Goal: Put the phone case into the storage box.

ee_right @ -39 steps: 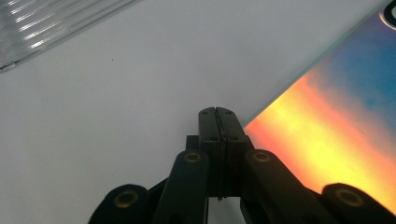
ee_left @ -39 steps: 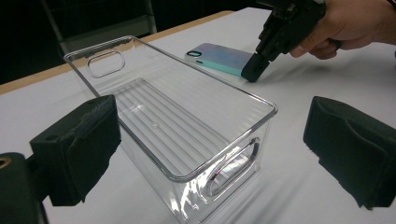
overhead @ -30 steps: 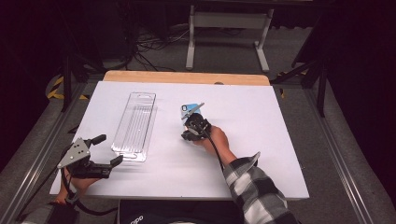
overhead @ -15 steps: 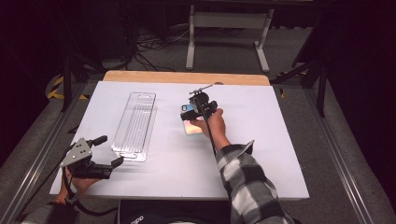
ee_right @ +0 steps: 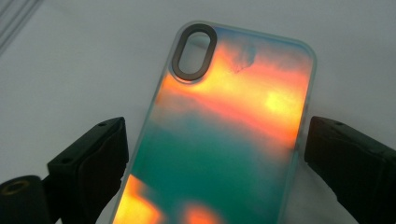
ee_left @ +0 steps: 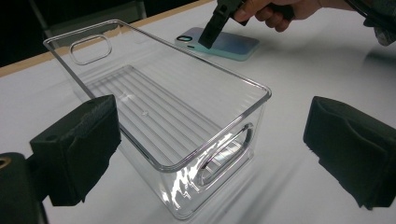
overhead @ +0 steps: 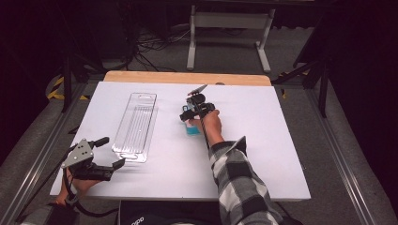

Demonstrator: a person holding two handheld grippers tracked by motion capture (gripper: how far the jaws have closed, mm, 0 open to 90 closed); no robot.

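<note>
Right hand-held gripper (overhead: 187,112): I see my right arm stretched forward over the middle of the counter (overhead: 281,140), checked sleeve trailing back to the near edge, hand wrapped round the handle, the tool tipped down at the phone case.
Its jaws: spread wide in the right gripper view, one pad on each side of the case, neither touching it that I can tell.
Left hand-held gripper (overhead: 105,161): held low at the near left corner of the counter, pointing right and far, toward the near end of the bin.
Its jaws: spread, nothing between the pads; in the left gripper view the bin's near end sits in the gap, untouched.
Phone case (ee_right: 224,135): one, lying flat on the counter, right of the bin and just beyond my right hand; teal with an orange sheen, camera cut-out at its far end.
Clear plastic bin (overhead: 136,125): one, long, ribbed floor, standing open side up, left of centre.
Hand-held grippers counted: two.
</note>
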